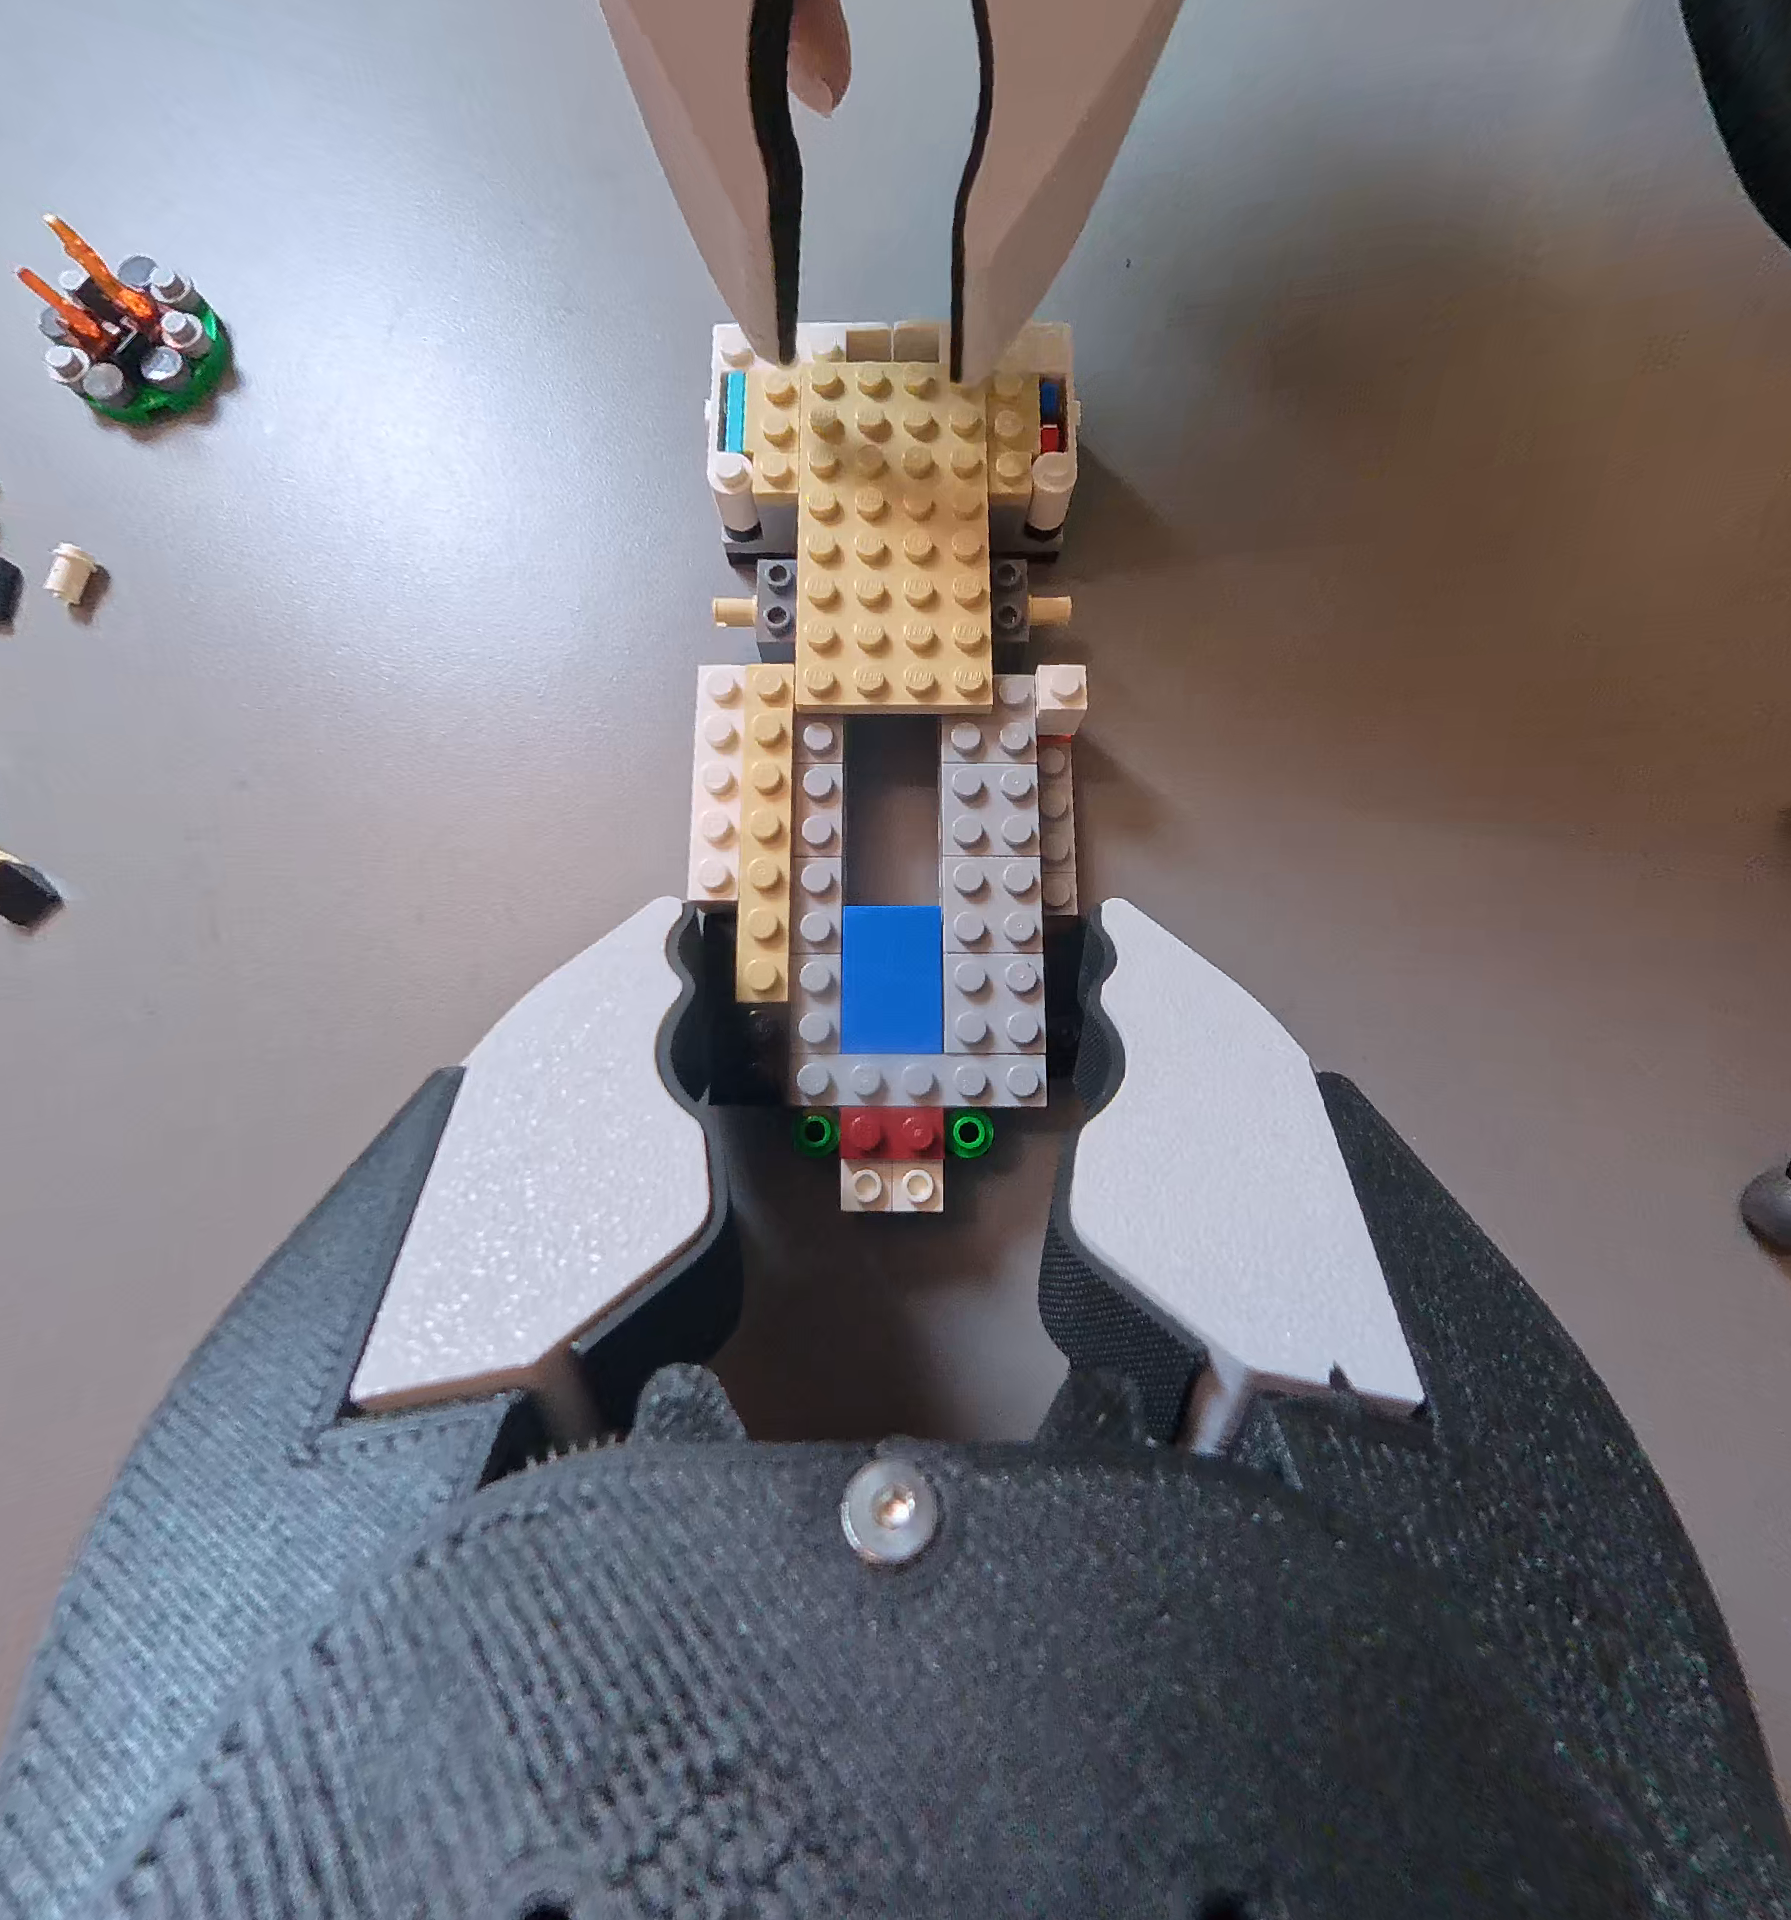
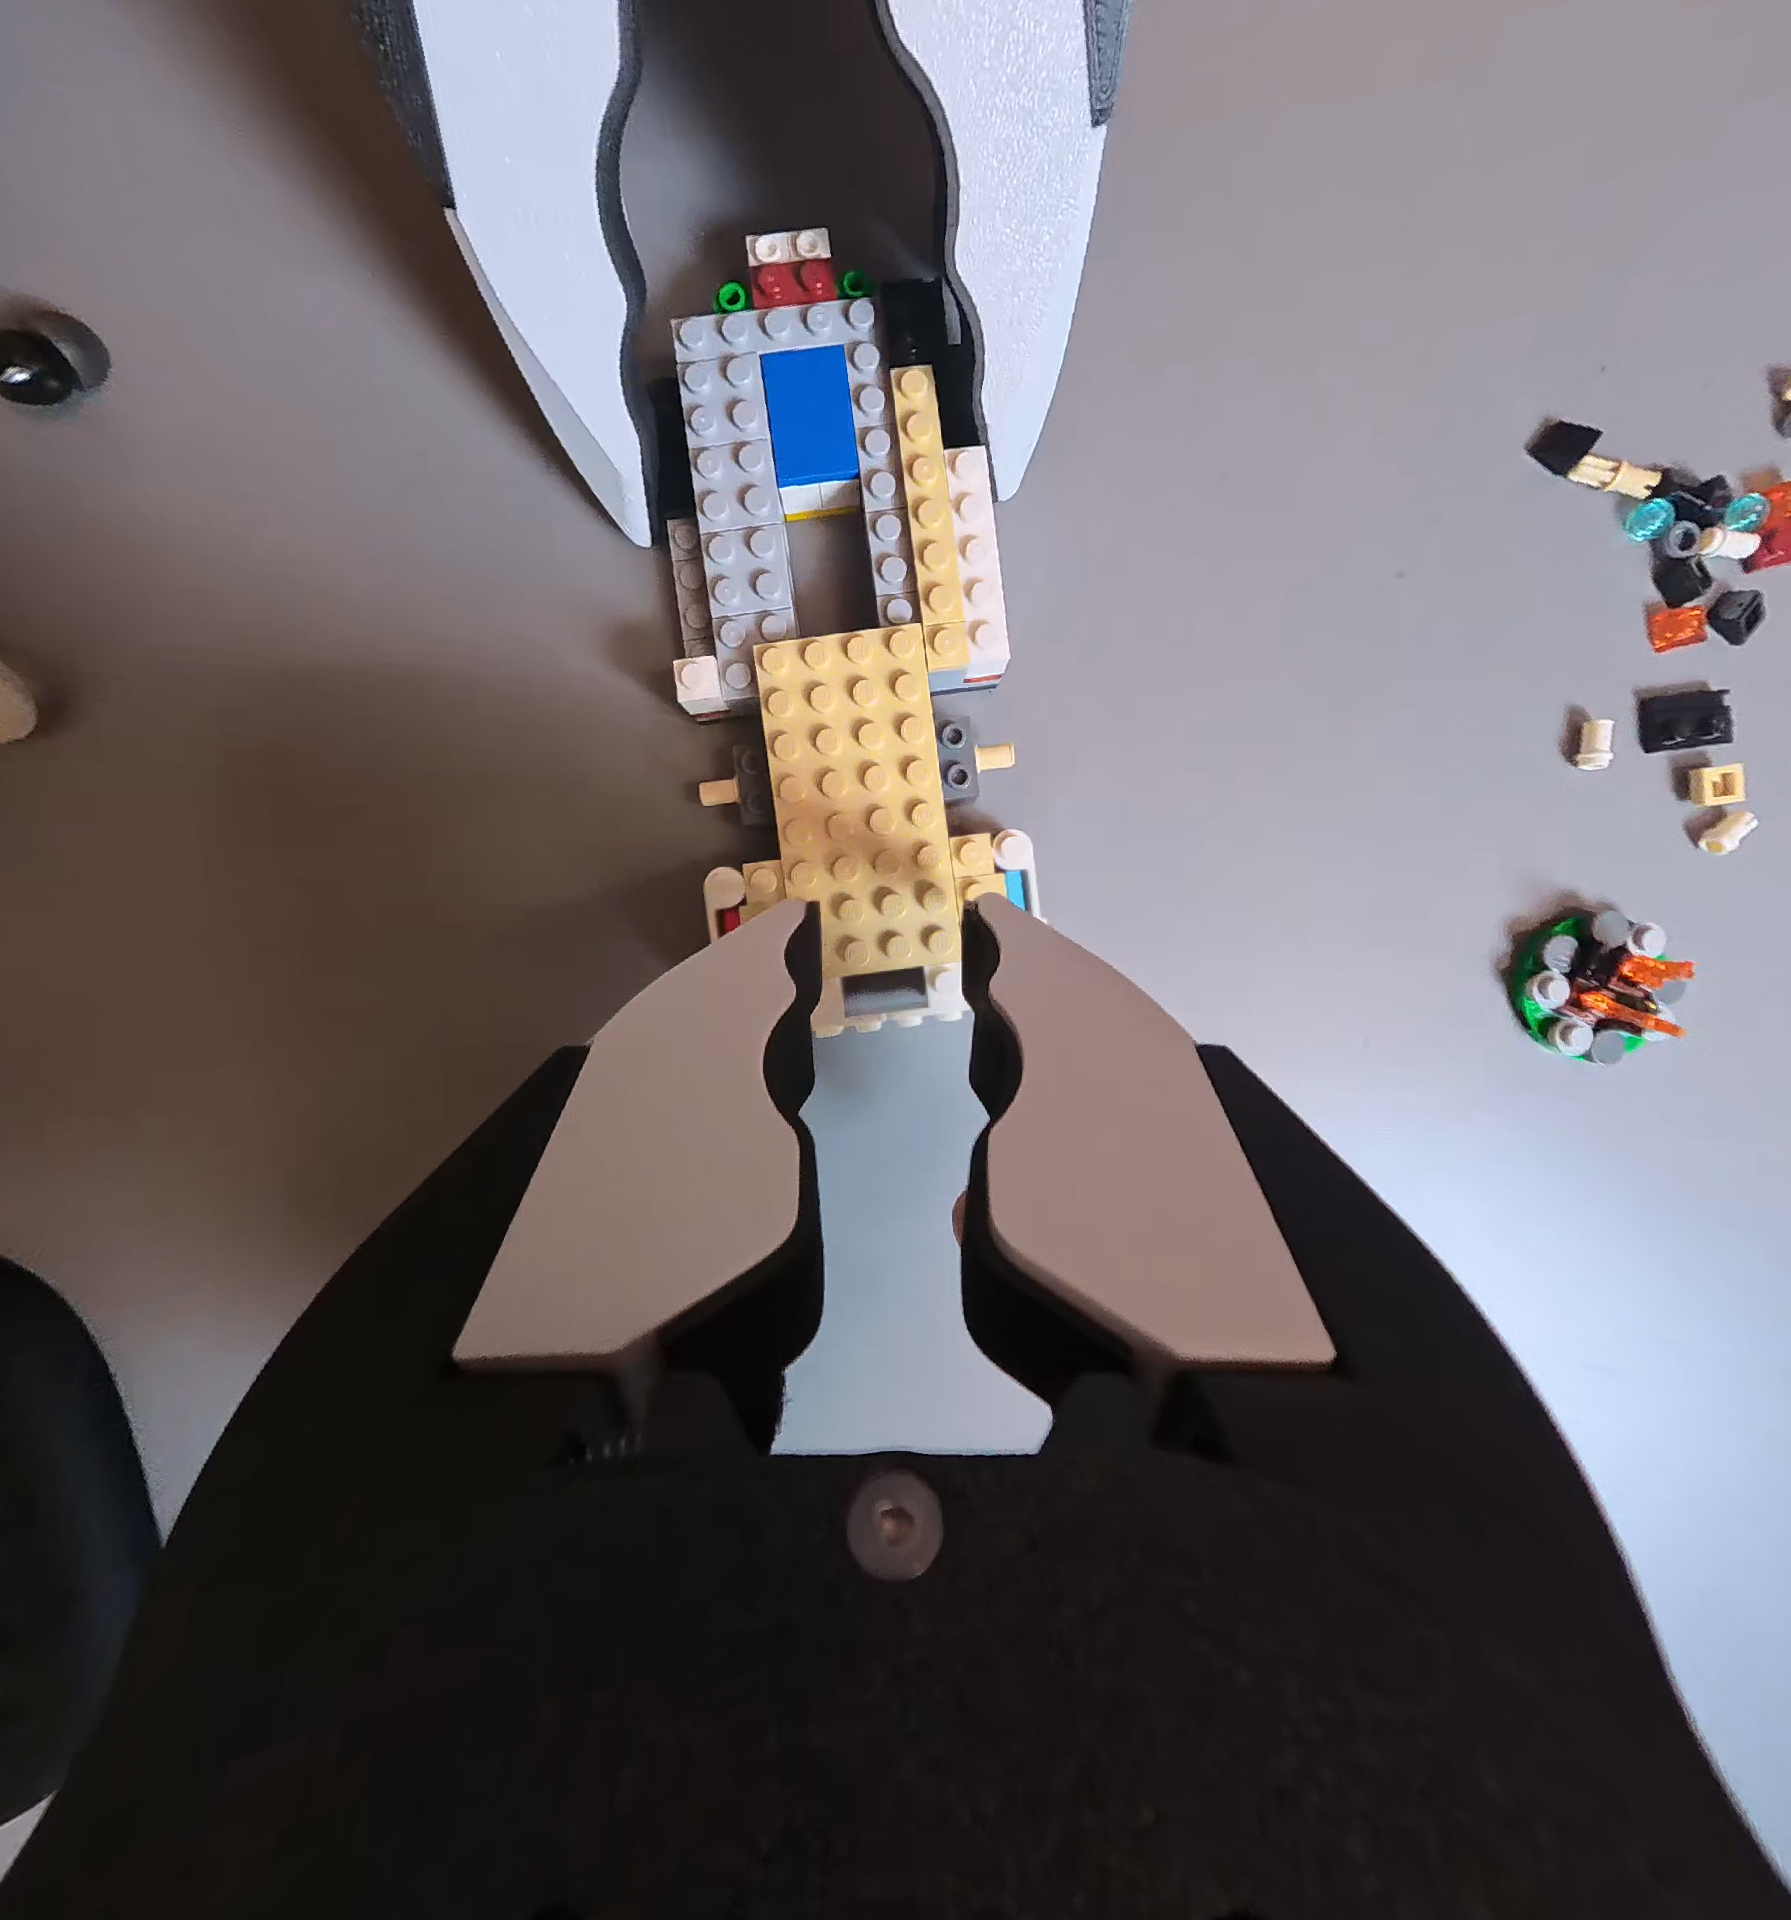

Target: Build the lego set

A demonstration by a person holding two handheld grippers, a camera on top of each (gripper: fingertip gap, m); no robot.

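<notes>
A long toy-brick model (image 1: 896,727) is lying flat on the grey table (image 1: 351,727), stretched lengthwise between my two grippers. One end of it is a grey frame around an open slot with a smooth blue tile (image 1: 892,980) set in it; a big tan studded plate (image 1: 891,540) is covering the middle and the other end, where white and tan bricks are forming a wider block.

My left gripper (image 1: 891,997) is sitting wide around the grey-frame end — its black pads are standing at the model's dark side bricks, one on each side, but I cannot tell whether they are pressing or merely beside them. A small dark red brick (image 1: 891,1135) with two green round studs either side is poking out between my left fingers, toward the camera.

My right gripper (image 2: 891,935) is reaching the opposite end, its jaws set narrower, with the pads flanking the end of the tan plate and seeming to touch its edges; a firm squeeze is not clear.

Off to one side of the model, well apart, loose small bricks (image 2: 1691,561) in black, orange, tan and clear blue are lying scattered. Near them a round green base (image 2: 1587,987) is carrying grey studs and orange flame-shaped pieces. On the other side, a small dark round object (image 2: 39,364) is resting on the table.
</notes>
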